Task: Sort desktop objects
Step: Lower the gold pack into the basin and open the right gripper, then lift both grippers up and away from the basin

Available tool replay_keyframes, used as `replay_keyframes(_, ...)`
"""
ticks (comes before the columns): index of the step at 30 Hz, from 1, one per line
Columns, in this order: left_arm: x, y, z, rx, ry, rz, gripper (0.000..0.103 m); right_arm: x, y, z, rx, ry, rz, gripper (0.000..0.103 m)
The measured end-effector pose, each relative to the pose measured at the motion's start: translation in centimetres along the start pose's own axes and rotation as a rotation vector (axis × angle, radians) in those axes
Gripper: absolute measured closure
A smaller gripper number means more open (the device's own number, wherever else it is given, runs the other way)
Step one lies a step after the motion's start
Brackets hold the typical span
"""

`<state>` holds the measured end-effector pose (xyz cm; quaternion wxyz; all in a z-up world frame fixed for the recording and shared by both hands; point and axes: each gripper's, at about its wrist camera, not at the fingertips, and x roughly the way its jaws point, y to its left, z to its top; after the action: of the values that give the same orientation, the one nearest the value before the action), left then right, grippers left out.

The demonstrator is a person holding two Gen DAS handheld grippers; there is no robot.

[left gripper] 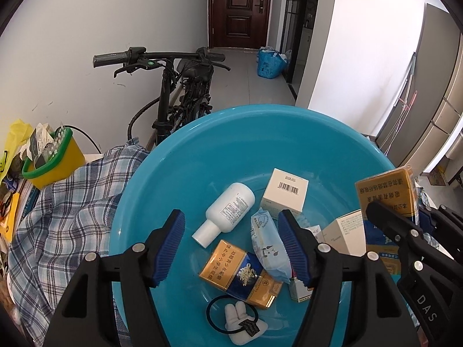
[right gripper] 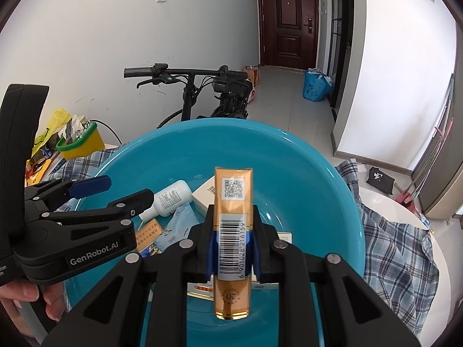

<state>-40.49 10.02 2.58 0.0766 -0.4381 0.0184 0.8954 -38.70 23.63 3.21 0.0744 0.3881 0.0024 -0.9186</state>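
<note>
A round teal plastic basin point(right gripper: 289, 156) is seen on the plaid-clothed table. Above it, an upright gold-and-blue barcoded cigarette pack point(right gripper: 233, 231) is clamped by the right tongs point(right gripper: 232, 240). The left tongs point(left gripper: 235, 248) are held wide apart, gripping nothing.

In the basin point(left gripper: 179, 173) lie a bottle point(left gripper: 228, 211), a box point(left gripper: 285, 193) to its right, and a tissue pack point(left gripper: 269, 245) and a cigarette pack point(left gripper: 240, 274) before them. The basin stands on a cloth point(left gripper: 66, 211); a bicycle point(left gripper: 179, 92) stands behind.

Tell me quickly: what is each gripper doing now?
Left gripper: open, holding nothing, above the blue basin.
Right gripper: closed on a gold cigarette pack.
</note>
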Motion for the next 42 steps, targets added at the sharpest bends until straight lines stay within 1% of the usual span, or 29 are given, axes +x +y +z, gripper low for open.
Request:
replay_keyframes(1, 0.0, 0.0, 0.0, 0.000, -0.001, -0.001, 0.034, 0.0, -0.1, 0.0, 0.002, 0.001, -0.002, 0.078)
replay_keyframes(2, -0.1, 0.0, 0.0, 0.001, -0.001, -0.001, 0.034, 0.0, -0.2, 0.0, 0.006, -0.001, -0.002, 0.070)
replay_keyframes(3, -0.1, 0.0, 0.1, 0.001, -0.002, -0.001, 0.034, 0.0, -0.3, 0.0, 0.011, -0.006, -0.001, 0.056)
replay_keyframes(4, -0.1, 0.0, 0.1, 0.000, -0.003, -0.001, 0.034, -0.1, -0.3, 0.0, 0.016, -0.014, 0.001, 0.050)
replay_keyframes(5, -0.2, 0.1, 0.1, 0.000, -0.004, -0.001, 0.034, -0.2, -0.4, 0.0, 0.018, -0.023, 0.001, 0.048)
replay_keyframes(10, -0.3, 0.3, 0.1, -0.006, -0.008, 0.007, 0.034, -0.6, -0.5, 0.2, 0.019, -0.040, -0.019, 0.048)
replay_keyframes(13, -0.4, 0.4, 0.2, -0.009, -0.014, 0.006, 0.034, -0.6, -0.7, 0.3, 0.017, -0.050, -0.058, 0.044)
replay_keyframes(15, -0.7, 0.5, 0.2, -0.014, -0.030, 0.005, 0.034, -0.6, -0.8, 0.3, 0.011, -0.064, -0.078, 0.036)
replay_keyframes(16, -0.9, 0.5, 0.2, -0.017, -0.045, 0.004, 0.034, -0.8, -1.0, 0.3, 0.013, -0.075, -0.082, 0.033)
replay_keyframes(17, -1.3, 0.5, 0.3, -0.019, -0.068, -0.002, 0.034, -0.9, -1.0, 0.4, 0.016, -0.087, -0.087, 0.027)
replay_keyframes(18, -1.8, 0.6, 0.3, -0.020, -0.098, -0.012, 0.034, -1.1, -1.2, 0.4, 0.020, -0.102, -0.092, 0.018)
replay_keyframes(20, -2.9, 0.6, 0.4, -0.018, -0.159, -0.015, 0.034, -1.5, -1.3, 0.6, 0.021, -0.135, -0.102, 0.008)
replay_keyframes(23, -4.6, 0.4, 0.5, -0.001, -0.256, 0.016, 0.034, -2.3, -1.5, 0.9, 0.027, -0.176, -0.120, 0.005)
replay_keyframes(25, -5.5, 0.4, 0.5, 0.005, -0.315, 0.026, 0.026, -2.9, -1.9, 1.0, 0.048, -0.201, -0.122, 0.004)
replay_keyframes(26, -6.0, 0.5, 0.5, 0.004, -0.347, 0.020, 0.019, -3.1, -2.1, 1.1, 0.058, -0.214, -0.122, 0.003)
replay_keyframes(27, -6.5, 0.7, 0.5, 0.000, -0.382, 0.006, 0.017, -3.5, -2.4, 1.2, 0.070, -0.232, -0.123, 0.002)
replay_keyframes(30, -8.0, 1.2, 0.5, -0.012, -0.447, -0.043, 0.017, -4.4, -3.0, 1.3, 0.093, -0.274, -0.133, 0.001)
replay_keyframes(32, -9.0, 1.5, 0.4, -0.019, -0.503, -0.052, 0.017, -5.1, -3.3, 1.4, 0.099, -0.301, -0.138, 0.001)
replay_keyframes(34, -10.1, 1.5, 0.1, -0.017, -0.568, -0.046, 0.012, -5.9, -3.4, 1.5, 0.100, -0.339, -0.146, 0.000)
replay_keyframes(35, -10.6, 1.5, 0.0, -0.015, -0.599, -0.042, 0.005, -6.3, -3.4, 1.5, 0.097, -0.358, -0.153, 0.000)
replay_keyframes(36, -11.0, 1.5, -0.1, -0.014, -0.625, -0.040, 0.000, -6.8, -3.4, 1.6, 0.095, -0.377, -0.159, 0.000)
replay_keyframes(37, -11.5, 1.5, -0.3, -0.018, -0.650, -0.035, 0.000, -7.3, -3.4, 1.5, 0.094, -0.396, -0.165, 0.000)
replay_keyframes(39, -12.2, 1.5, -0.5, -0.024, -0.684, -0.021, 0.000, -8.2, -3.5, 1.6, 0.095, -0.434, -0.166, 0.000)
replay_keyframes(42, -12.8, 1.5, -0.5, -0.025, -0.693, -0.012, 0.000, -9.3, -3.5, 1.6, 0.109, -0.480, -0.159, 0.000)
